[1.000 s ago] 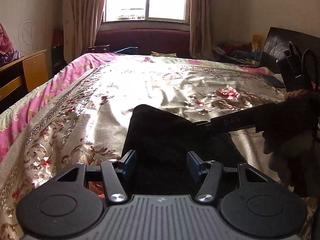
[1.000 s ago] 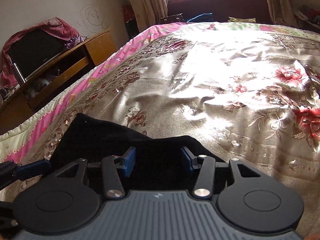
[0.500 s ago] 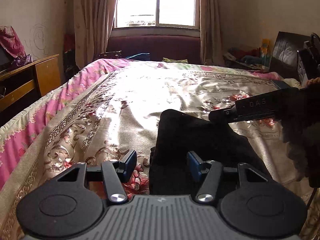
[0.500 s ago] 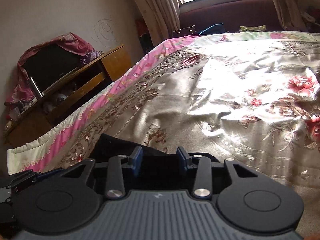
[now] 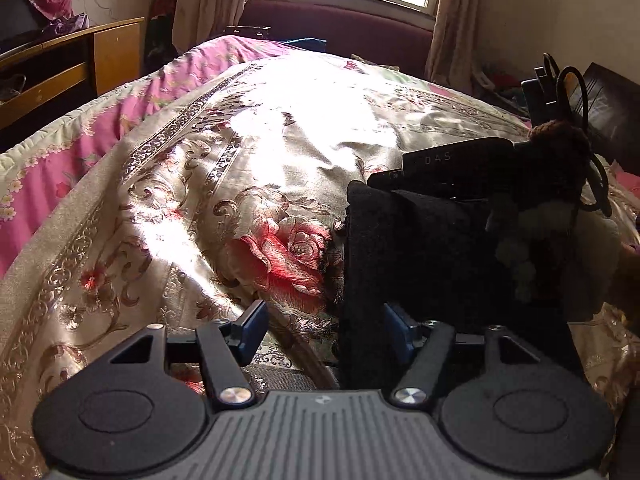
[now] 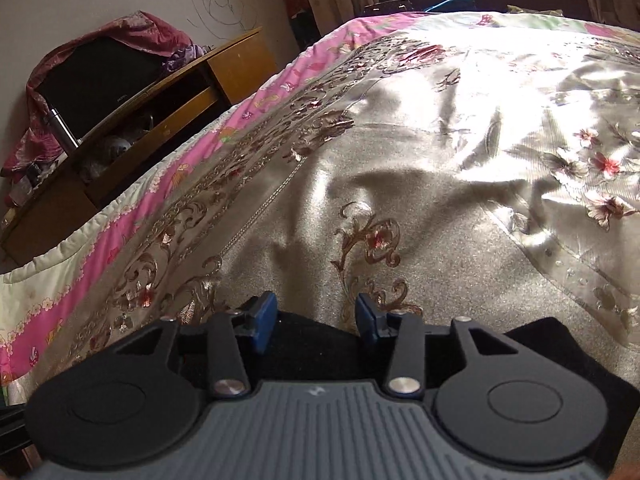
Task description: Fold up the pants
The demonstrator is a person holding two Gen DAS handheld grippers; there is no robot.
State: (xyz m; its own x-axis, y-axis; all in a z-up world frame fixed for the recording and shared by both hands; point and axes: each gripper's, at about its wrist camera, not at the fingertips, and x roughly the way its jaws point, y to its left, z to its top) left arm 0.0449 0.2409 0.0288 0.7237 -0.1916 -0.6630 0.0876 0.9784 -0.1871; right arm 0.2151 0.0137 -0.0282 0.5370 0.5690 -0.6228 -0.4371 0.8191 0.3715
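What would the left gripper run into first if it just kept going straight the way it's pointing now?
Most likely the floral bedspread. The left gripper, jaws opening, tilts down toward it, with bare cover between the fingers. The black pants lie just to the right, their edge by the right finger, so that finger might brush them first; depth is unclear.

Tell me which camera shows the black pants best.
The left wrist view. There the black pants lie as a folded dark stack on the floral bedspread, with their left edge and far end visible. The right wrist view shows only a dark strip along the bottom, mostly hidden behind the claw's body.
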